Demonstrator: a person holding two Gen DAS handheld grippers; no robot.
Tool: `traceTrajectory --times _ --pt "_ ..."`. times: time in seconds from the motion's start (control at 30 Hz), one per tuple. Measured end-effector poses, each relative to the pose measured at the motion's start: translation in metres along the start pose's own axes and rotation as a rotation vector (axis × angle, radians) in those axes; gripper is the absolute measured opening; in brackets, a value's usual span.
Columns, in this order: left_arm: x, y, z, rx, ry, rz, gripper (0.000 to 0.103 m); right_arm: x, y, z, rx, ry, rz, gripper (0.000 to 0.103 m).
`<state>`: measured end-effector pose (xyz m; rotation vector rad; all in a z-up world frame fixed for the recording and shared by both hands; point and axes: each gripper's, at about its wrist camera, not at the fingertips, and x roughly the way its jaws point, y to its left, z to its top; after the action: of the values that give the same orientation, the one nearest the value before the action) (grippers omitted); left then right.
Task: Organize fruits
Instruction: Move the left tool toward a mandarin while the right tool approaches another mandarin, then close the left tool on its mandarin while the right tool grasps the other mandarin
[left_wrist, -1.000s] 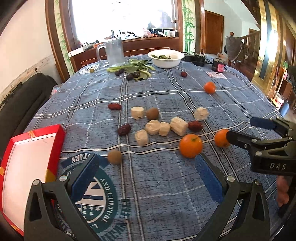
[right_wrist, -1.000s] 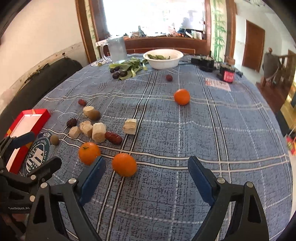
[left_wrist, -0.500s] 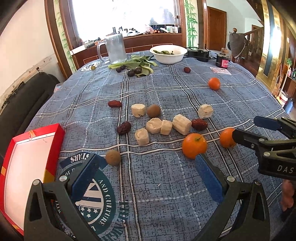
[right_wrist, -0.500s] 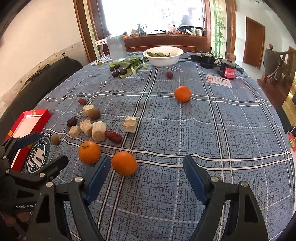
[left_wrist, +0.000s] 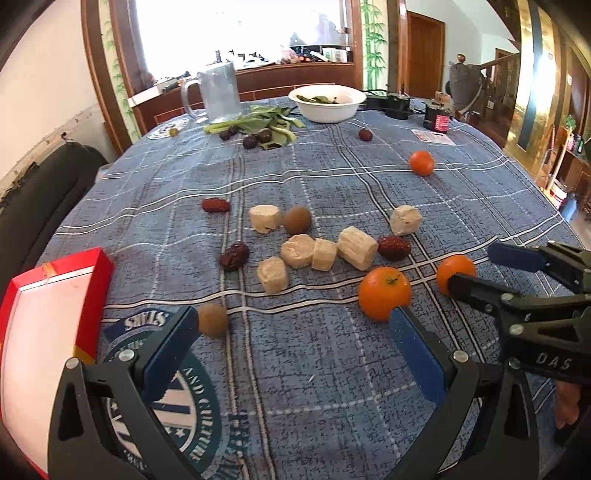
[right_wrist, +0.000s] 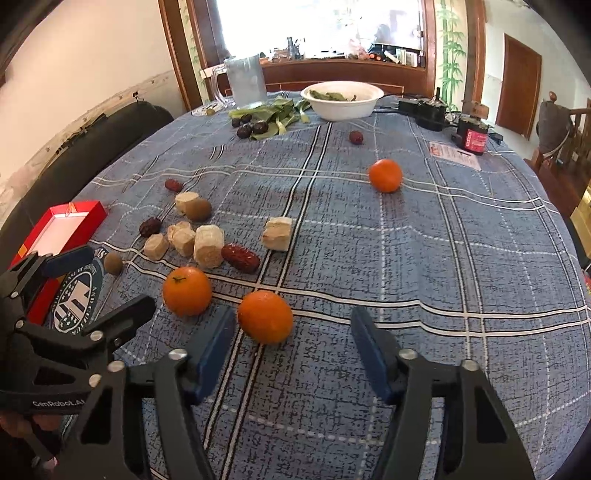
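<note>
The right gripper (right_wrist: 291, 350) is gaping wide, holding nothing, its jaws framing an orange (right_wrist: 265, 316) near the tabletop's near edge. The left gripper (left_wrist: 291, 339) is likewise spread and empty beside a second orange (left_wrist: 384, 293). The round, glossy fruit is likely to roll away if one pad is nudging it first.

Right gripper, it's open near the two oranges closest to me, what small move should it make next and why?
Probably ease the right gripper forward and down so its open fingers straddle the nearest orange, then close. That orange sits just ahead of the fingertips, nearer the left one, apart from the second orange. The left gripper is open over bare cloth.
</note>
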<state>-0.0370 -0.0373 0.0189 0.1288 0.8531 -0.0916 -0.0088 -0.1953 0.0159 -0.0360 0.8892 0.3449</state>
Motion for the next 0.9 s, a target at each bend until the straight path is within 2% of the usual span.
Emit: traceTrajectory --times 0.1,0.3,0.43,0.53,0.6,0.77,0.9 --pt "0.007 -0.004 0.004 0.006 0.019 -0.043 0.090 -0.001 -0.001 0.001 0.003 -0.017 -0.004 0.056" --pt "0.005 -0.008 0.008 0.035 0.014 -0.106 0.082 0.005 -0.004 0.002 0.023 0.005 0.041 0.054" --pt "0.007 -0.008 0.007 0.067 0.035 -0.162 0.081 0.010 -0.001 0.002 0.018 0.020 0.075 0.050" --pt "0.004 -0.008 0.004 0.085 0.031 -0.204 0.081 0.011 0.001 0.002 0.010 0.022 0.107 0.040" --pt "0.003 -0.011 0.004 0.104 0.025 -0.202 0.081 0.010 0.001 0.003 0.007 0.019 0.124 0.030" --pt "0.010 -0.017 0.009 0.121 0.051 -0.192 0.080 0.006 -0.008 0.004 0.047 0.007 0.103 0.029" --pt "0.015 -0.023 0.014 0.105 0.078 -0.212 0.072 -0.009 -0.025 0.008 0.127 -0.071 0.073 0.029"
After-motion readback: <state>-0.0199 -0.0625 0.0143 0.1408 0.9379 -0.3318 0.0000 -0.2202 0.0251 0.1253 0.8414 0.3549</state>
